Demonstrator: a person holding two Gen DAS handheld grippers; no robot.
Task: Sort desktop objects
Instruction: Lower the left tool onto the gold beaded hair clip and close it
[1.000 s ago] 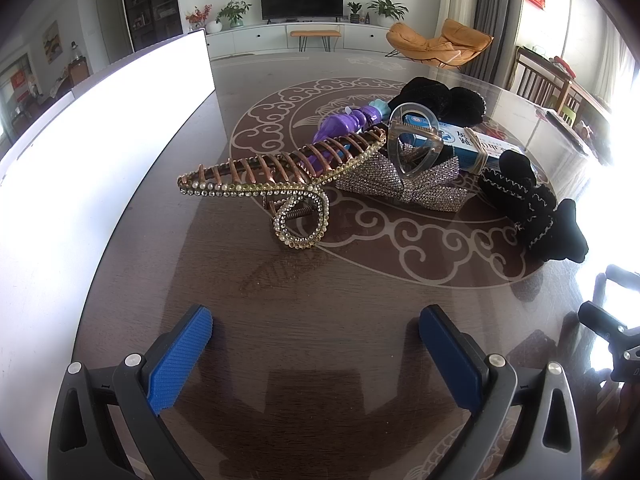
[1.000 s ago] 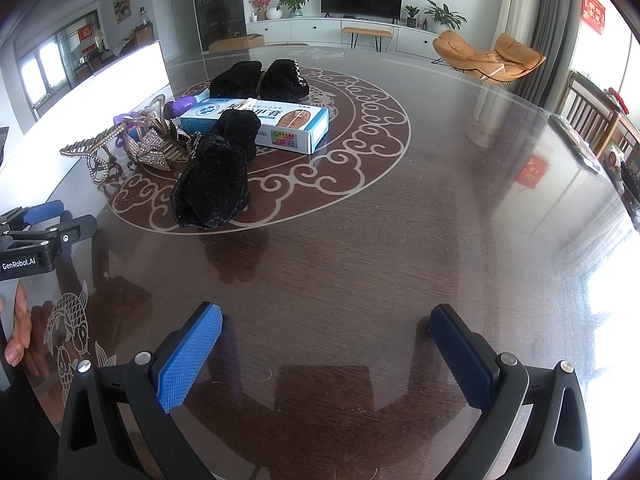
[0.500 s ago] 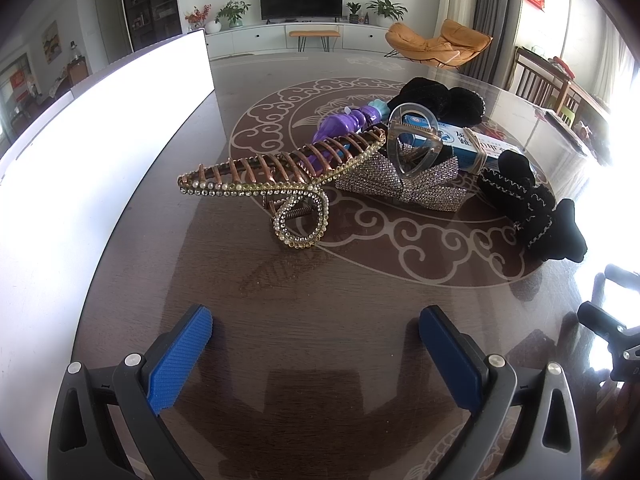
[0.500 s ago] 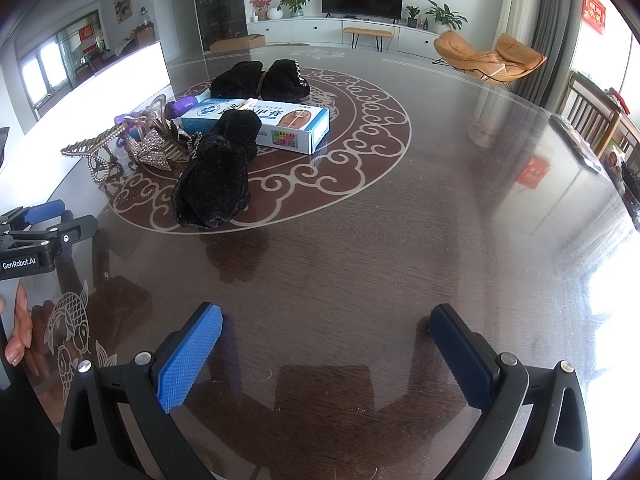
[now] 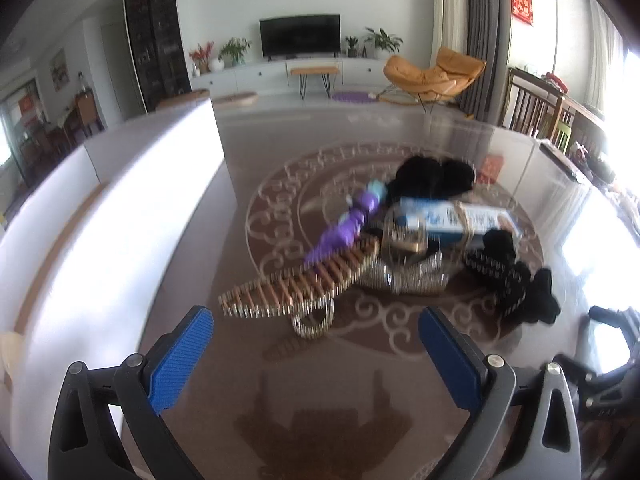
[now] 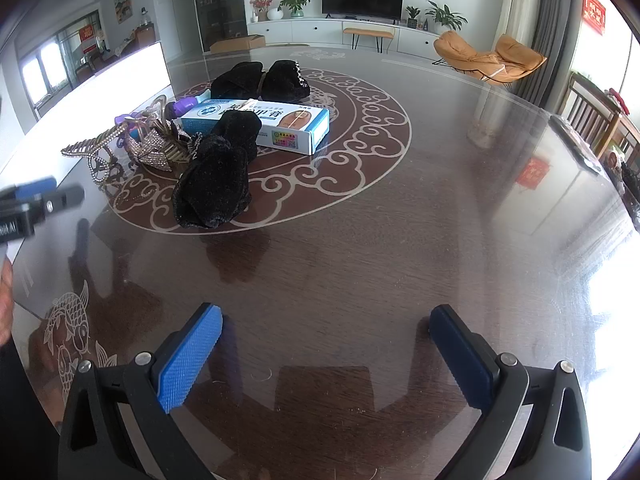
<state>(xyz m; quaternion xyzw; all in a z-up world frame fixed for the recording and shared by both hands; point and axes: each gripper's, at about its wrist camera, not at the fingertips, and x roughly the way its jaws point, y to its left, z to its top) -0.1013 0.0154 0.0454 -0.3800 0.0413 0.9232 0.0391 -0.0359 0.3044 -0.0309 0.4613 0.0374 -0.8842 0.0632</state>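
Note:
A pile of objects lies on the dark glass table (image 6: 400,248). It holds a gold rhinestone hair clip (image 5: 296,292) (image 6: 92,148), a silver sequin bow (image 5: 404,278) (image 6: 156,152), a purple tube (image 5: 344,232), a blue and white box (image 5: 456,220) (image 6: 260,124) and two black velvet bows (image 6: 216,188) (image 6: 260,82). My left gripper (image 5: 316,328) is open just short of the hair clip, holding nothing. My right gripper (image 6: 324,320) is open over bare table, well in front of the near black bow.
A tall white panel (image 5: 120,220) runs along the table's left side. The left gripper (image 6: 36,200) and a hand (image 6: 5,292) show at the left edge of the right wrist view. The right gripper (image 5: 612,344) shows at the left view's right edge.
The left gripper has lifted and tipped upward, and its view is now blurred with the pile lower in frame. The right gripper has stayed put.

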